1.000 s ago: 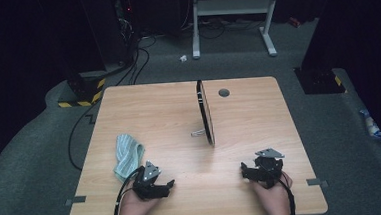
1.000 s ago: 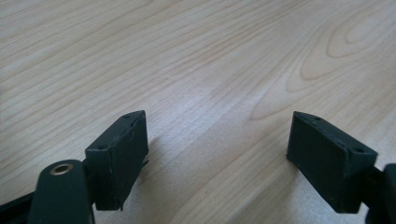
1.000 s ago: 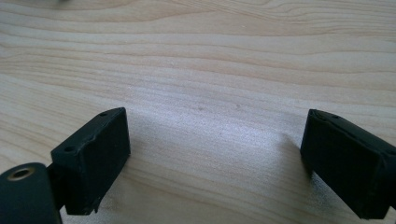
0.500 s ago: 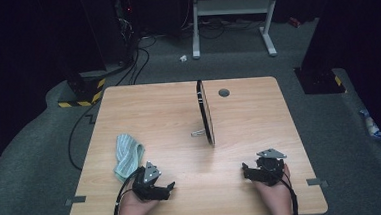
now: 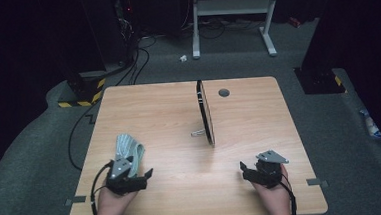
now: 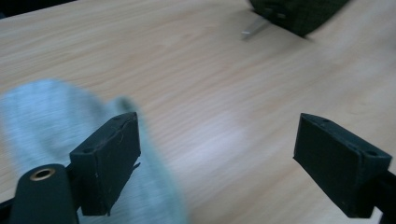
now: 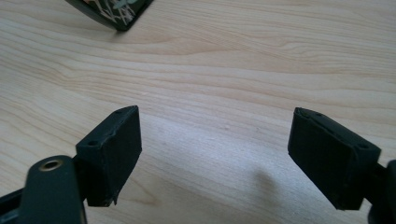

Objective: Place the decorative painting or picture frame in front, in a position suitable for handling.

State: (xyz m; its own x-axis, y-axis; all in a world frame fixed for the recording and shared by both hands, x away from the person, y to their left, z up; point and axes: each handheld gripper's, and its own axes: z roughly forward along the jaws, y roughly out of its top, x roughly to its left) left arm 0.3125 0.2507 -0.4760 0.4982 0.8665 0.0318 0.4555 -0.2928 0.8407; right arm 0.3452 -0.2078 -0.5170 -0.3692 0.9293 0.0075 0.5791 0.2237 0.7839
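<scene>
left gripper (image 5: 145,174) hangs wide apart with nothing gripped, right beside the pale green cloth (image 5: 129,149) on the wooden table (image 5: 169,114). right gripper (image 5: 243,167), jaws just narrowing slightly, gapes empty near the upright framed mirror (image 5: 205,112).

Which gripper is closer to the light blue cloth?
Left. The left gripper sits right at the cloth's near end, jaws open. The right gripper is far off, across the table, past the upright mirror.

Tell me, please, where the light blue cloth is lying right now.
In the high view the cloth lies on the table's left near part, just beyond the left gripper, well left of the upright mirror.
</scene>
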